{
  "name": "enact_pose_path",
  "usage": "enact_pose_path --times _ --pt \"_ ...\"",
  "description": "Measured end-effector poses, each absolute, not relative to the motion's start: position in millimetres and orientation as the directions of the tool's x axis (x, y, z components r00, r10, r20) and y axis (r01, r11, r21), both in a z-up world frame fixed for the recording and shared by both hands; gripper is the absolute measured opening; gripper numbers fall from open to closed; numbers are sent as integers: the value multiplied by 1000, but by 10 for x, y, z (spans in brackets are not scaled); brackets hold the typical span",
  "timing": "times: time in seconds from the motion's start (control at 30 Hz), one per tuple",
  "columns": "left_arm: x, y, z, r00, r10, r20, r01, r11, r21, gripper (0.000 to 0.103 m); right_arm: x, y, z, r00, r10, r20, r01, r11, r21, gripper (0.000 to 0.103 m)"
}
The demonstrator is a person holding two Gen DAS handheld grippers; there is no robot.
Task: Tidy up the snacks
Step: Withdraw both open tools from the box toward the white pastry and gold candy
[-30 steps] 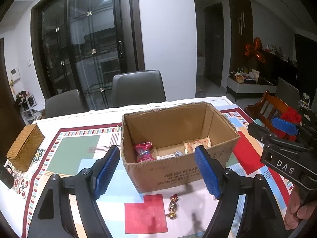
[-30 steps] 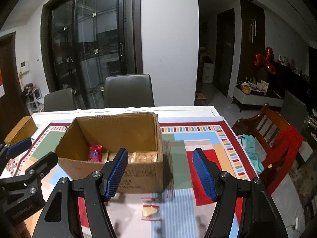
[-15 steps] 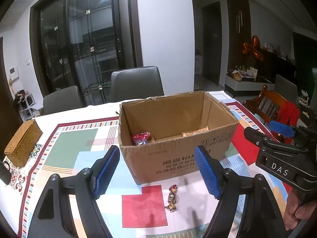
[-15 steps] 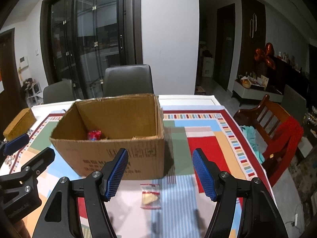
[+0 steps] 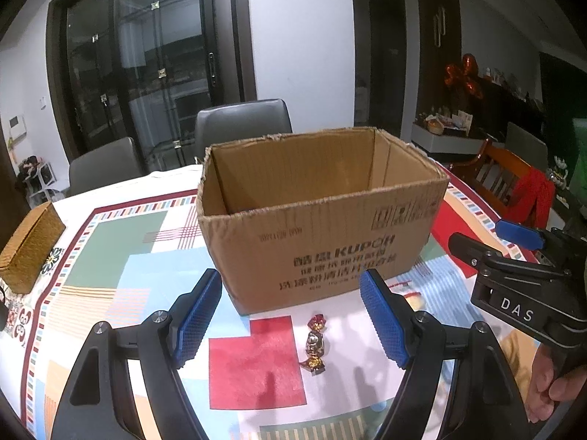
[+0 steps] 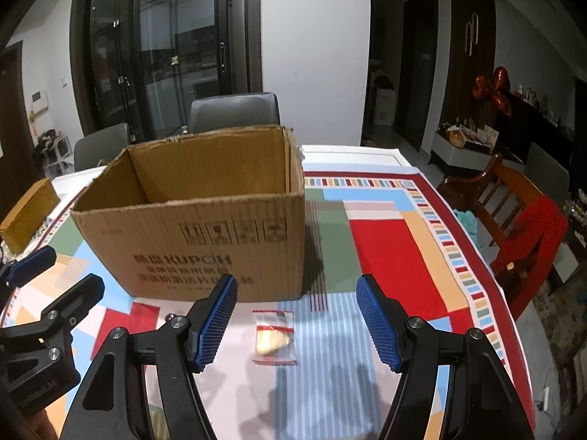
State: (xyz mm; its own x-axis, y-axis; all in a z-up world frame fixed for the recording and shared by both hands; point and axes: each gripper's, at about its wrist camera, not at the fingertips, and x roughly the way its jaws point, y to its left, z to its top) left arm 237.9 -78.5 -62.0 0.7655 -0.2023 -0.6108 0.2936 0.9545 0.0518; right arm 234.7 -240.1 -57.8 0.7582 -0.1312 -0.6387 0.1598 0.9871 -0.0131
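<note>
An open cardboard box [image 5: 323, 220] [image 6: 205, 227] stands on the patterned tablecloth; from this low angle its inside bottom is hidden. In front of it lies a foil-wrapped candy [image 5: 315, 344], under and between the blue pads of my left gripper [image 5: 293, 319], which is open and holds nothing. A clear packet with a pale yellow snack [image 6: 273, 337] lies before the box's right corner, just below my right gripper [image 6: 295, 319], also open and empty. The right gripper [image 5: 521, 293] shows at the right edge of the left wrist view, held by a hand.
A woven box [image 5: 29, 245] sits at the table's left edge. Grey chairs [image 5: 242, 124] stand behind the table, and a wooden chair with a red cloth [image 6: 528, 231] is to the right. The tablecloth [image 6: 396, 249] right of the cardboard box is bare.
Both grippers have sunk toward the table. The box rim has risen in both views and now hides the snacks inside it. Candy and packet look nearer.
</note>
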Motion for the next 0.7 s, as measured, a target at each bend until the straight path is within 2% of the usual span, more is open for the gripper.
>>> enact_pose_path --times 0.7 --pt "2356 -837 -1203 701 -191 -687 322 944 66 77 2416 -2348 -1105 687 -119 -717 141 990 -29 68"
